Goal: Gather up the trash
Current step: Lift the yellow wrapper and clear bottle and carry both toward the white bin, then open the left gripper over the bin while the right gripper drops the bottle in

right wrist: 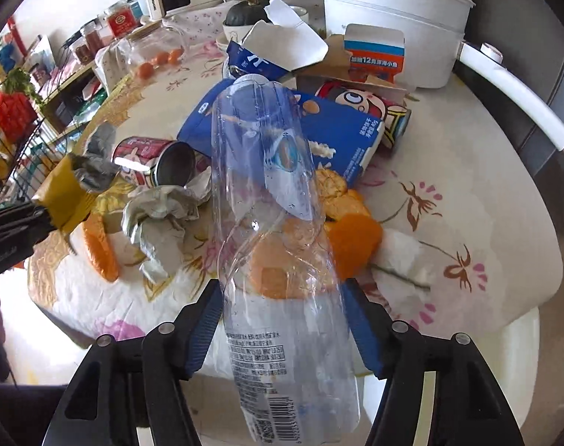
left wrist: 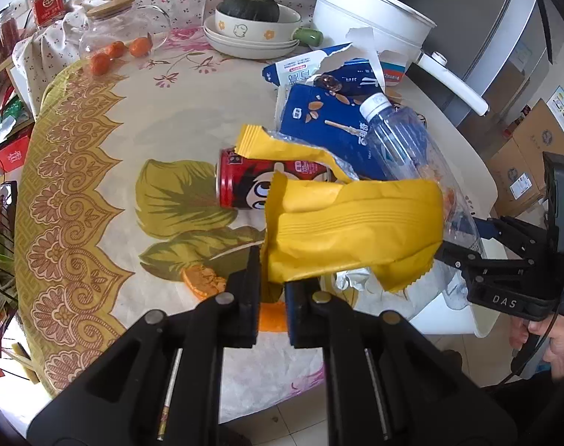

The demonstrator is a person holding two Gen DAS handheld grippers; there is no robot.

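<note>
My left gripper (left wrist: 272, 286) is shut on the lower edge of a yellow snack wrapper (left wrist: 356, 230), which it holds above the table. From the right wrist view this wrapper (right wrist: 64, 197) and the left gripper (right wrist: 40, 215) appear at the far left. My right gripper (right wrist: 282, 286) is shut on a clear, crumpled plastic bottle (right wrist: 274, 193), with the blue pads against its sides and the cap end pointing away. The bottle (left wrist: 393, 141) and right gripper (left wrist: 464, 238) also show in the left wrist view. A red can (left wrist: 245, 182) lies on its side beneath the wrapper.
On the flowered tablecloth (right wrist: 467, 193) lie a blue carton (right wrist: 341, 137), orange peel (right wrist: 352, 241), crumpled silver foil (right wrist: 159, 208) and torn boxes (right wrist: 375, 52). A white pot (left wrist: 371, 11), a bowl with a squash (left wrist: 252, 11) and a glass jar (left wrist: 122, 37) stand at the back.
</note>
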